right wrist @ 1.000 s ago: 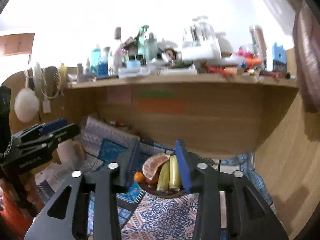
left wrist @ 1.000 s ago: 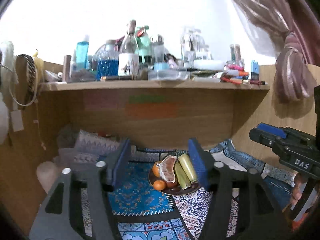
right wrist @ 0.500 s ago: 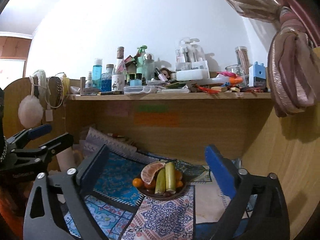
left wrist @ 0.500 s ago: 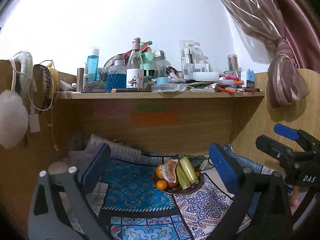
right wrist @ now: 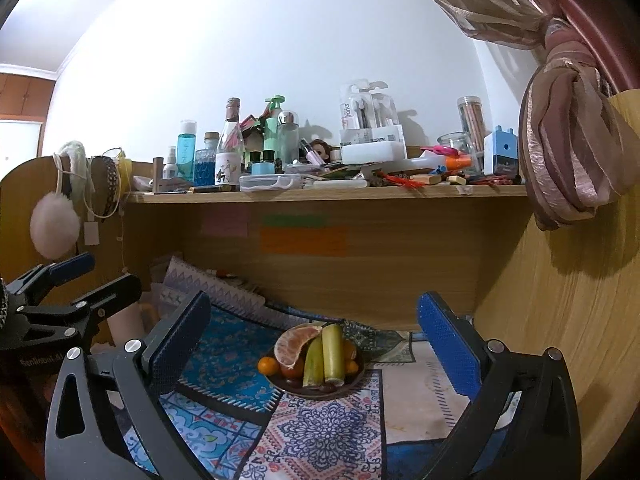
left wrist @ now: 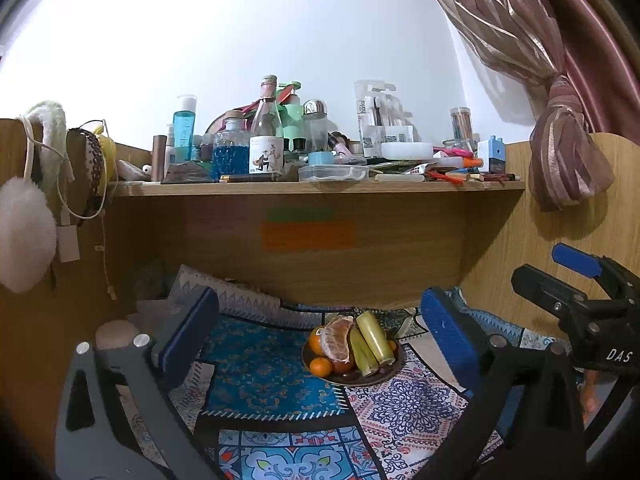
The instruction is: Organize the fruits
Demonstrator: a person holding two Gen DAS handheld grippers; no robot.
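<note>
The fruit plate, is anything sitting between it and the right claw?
Nothing visible. The right claw stands open and empty, and only bare patterned cloth lies between it and the fruit plate.

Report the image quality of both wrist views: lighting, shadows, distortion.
Left wrist view: white wall overexposed, shelf edge bowed by the fisheye, dark vignette in the corners, plate of fruit sharp. Right wrist view: bottles cast shadows on the wall, the space under the shelf is dimmer, the curtain bulges at the frame's edge.

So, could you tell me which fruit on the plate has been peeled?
The peeled mandarin leaning on top, with bare segments; the small whole oranges beneath keep their skin.
</note>
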